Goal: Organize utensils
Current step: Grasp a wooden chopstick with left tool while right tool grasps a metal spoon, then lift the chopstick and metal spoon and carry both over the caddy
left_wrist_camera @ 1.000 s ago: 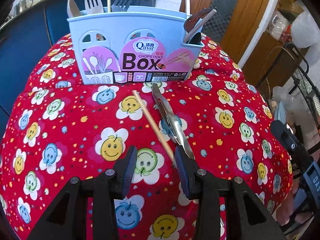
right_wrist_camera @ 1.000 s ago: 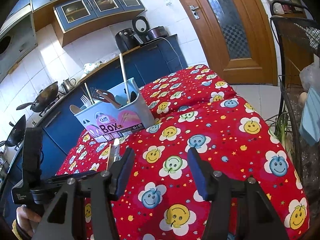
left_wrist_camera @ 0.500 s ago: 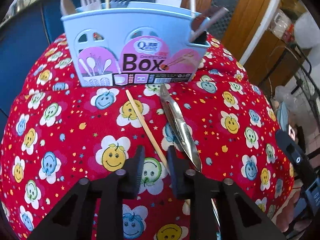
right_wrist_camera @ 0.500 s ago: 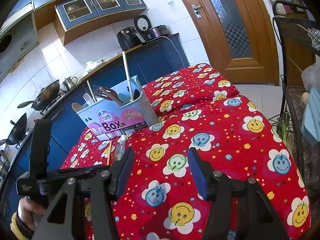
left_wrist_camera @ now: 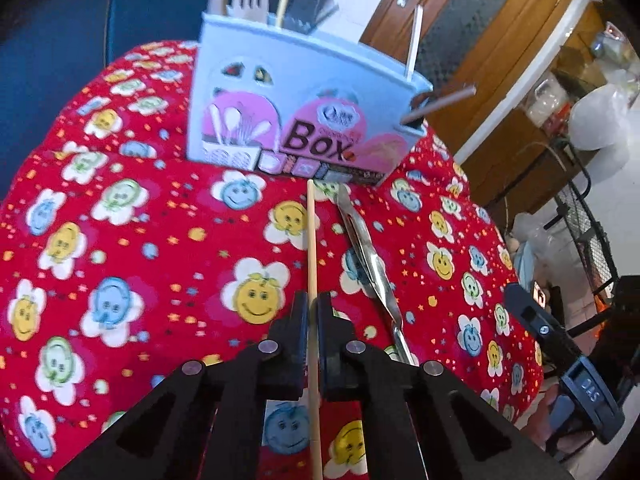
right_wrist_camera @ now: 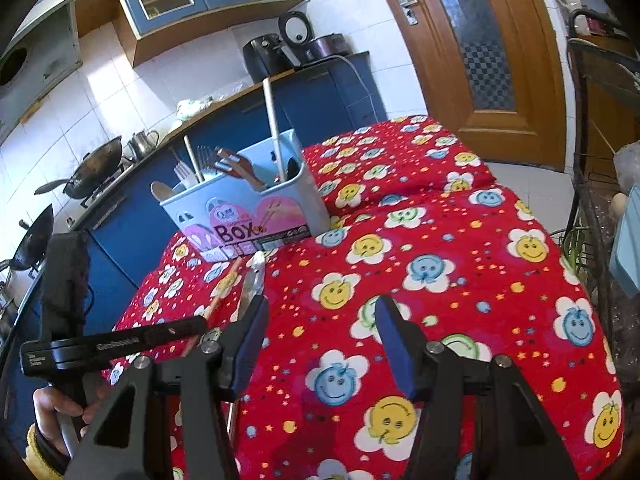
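My left gripper is shut on a wooden chopstick that points at the light blue utensil box; its far end looks lifted off the red smiley tablecloth. Metal tongs lie on the cloth just right of the chopstick. The box holds forks, a spoon, chopsticks and dark utensils. In the right wrist view my right gripper is open and empty above the cloth, with the box, chopstick and tongs ahead to its left.
A blue kitchen counter with appliances and woks stands behind the table. A wooden door is at the back right. A metal rack stands off the table's right edge.
My left gripper has closed on the chopstick and swung it so that it points straight at the box. The right gripper has barely moved.
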{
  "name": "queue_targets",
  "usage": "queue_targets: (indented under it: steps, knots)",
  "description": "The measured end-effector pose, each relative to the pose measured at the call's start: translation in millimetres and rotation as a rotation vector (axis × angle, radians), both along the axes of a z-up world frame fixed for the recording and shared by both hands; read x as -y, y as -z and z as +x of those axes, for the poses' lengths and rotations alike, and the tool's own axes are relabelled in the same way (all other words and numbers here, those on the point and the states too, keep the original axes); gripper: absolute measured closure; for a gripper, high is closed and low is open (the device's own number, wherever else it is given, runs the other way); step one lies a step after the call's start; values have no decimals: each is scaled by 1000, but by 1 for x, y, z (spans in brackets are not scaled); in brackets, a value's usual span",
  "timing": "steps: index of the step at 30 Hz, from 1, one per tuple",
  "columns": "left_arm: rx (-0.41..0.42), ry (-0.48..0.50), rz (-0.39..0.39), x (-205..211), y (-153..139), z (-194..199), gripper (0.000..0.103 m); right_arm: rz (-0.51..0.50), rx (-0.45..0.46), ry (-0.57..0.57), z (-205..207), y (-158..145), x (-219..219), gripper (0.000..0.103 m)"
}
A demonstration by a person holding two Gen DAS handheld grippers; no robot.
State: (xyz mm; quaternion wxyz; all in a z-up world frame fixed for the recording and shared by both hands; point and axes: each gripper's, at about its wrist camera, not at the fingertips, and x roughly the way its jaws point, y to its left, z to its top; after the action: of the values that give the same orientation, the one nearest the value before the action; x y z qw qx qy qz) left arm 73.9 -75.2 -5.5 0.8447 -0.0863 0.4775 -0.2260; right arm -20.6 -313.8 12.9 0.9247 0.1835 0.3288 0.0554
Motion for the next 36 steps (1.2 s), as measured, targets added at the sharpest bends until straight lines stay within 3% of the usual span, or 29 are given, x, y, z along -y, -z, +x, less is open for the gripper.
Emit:
queue_targets:
  steps: [10, 23, 34, 36]
  knots:
    - [62, -38, -58, -40, -16, -5, 99, -32, -81, -92, 20, -3, -30, 45]
    - [145, -75, -129, -67, -21, -9, 99, -110, -266, -227, 61, 8, -76, 45]
    - [226, -83, -161, -78, -28, -12, 99, -258, -404, -255, 95, 21, -102, 59]
    - [242, -86, -162, -80, -30, -13, 99, -291, -408, -252, 98, 22, -105, 66]
